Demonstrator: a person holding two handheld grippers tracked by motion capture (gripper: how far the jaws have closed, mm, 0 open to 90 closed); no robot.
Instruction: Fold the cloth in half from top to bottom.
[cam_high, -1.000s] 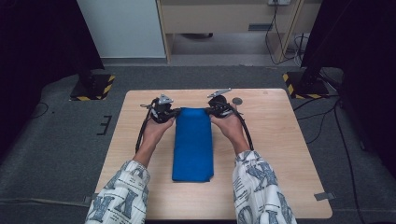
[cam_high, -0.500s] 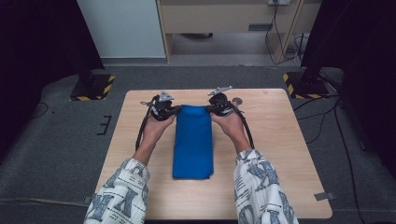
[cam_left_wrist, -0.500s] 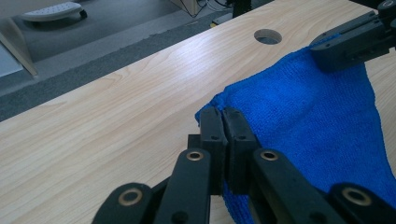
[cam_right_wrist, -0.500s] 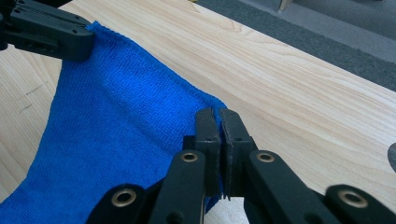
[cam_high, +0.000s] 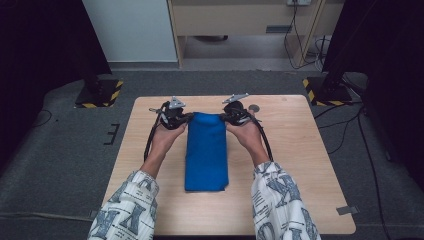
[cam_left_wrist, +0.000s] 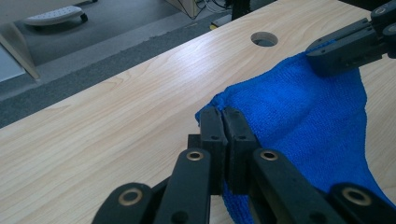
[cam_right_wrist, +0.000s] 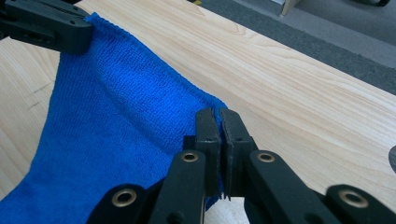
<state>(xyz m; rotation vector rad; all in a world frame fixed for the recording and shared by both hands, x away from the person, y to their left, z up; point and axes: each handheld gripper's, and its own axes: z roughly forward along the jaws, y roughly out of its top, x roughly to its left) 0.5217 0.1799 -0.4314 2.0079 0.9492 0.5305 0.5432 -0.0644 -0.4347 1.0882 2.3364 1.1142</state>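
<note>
Cloth (cam_high: 206, 150) corners (far end) between pinching fingertips (cam_left_wrist: 219, 128)

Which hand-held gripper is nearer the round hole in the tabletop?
Right. The right hand-held gripper pinches the blue cloth's far right corner, just left of the hole. The left hand-held gripper grips the far left corner, with the cloth between it and the hole.

Cloth (cam_high: 206, 150) lengthwise on table (cam_high: 300, 165) centre

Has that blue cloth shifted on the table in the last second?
No. The blue cloth lies in the same place beside the table's round hole, its far corners pinched by the left gripper and right gripper.
</note>
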